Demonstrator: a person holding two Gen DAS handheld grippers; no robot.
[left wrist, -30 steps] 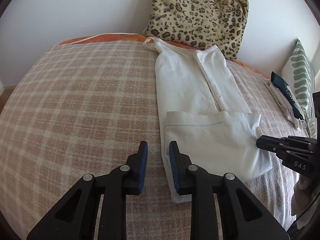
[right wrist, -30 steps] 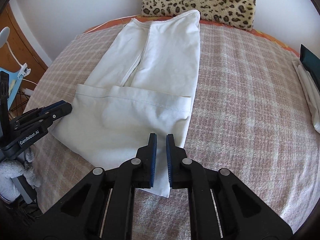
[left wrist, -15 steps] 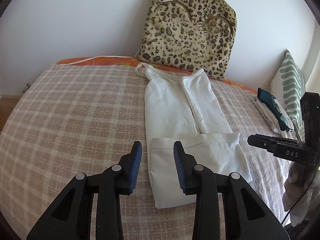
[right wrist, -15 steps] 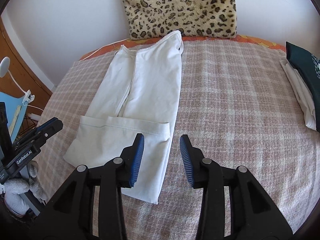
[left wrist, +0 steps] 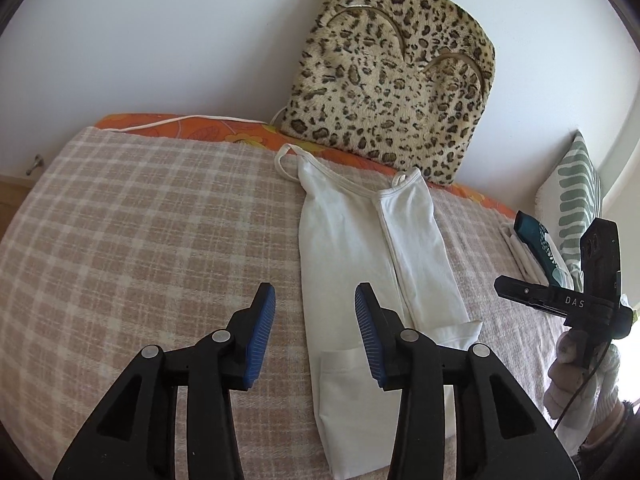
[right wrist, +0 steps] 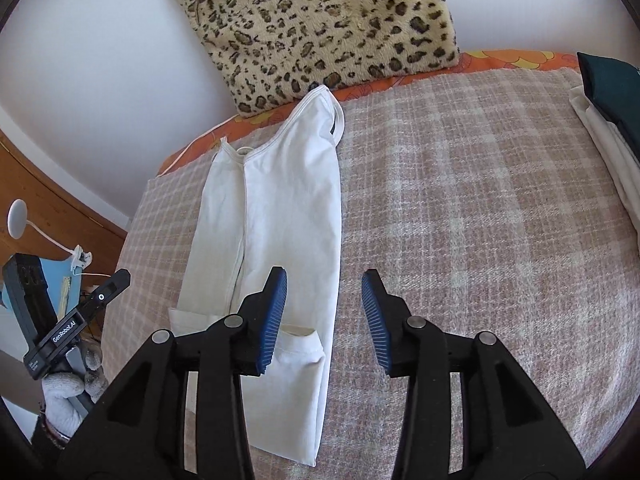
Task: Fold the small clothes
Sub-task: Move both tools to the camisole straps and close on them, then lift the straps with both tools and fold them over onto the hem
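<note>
From the left wrist view, my left tool [left wrist: 315,332] covers part of the near fold of the white top [left wrist: 372,264], and the garment's nearest edge is cut off at the bottom of the frame. At the right edge, the folded stack [left wrist: 532,248] is too small for me to count its pieces. In the right wrist view, the top of the leopard cushion [right wrist: 320,20] runs out of frame.
</note>
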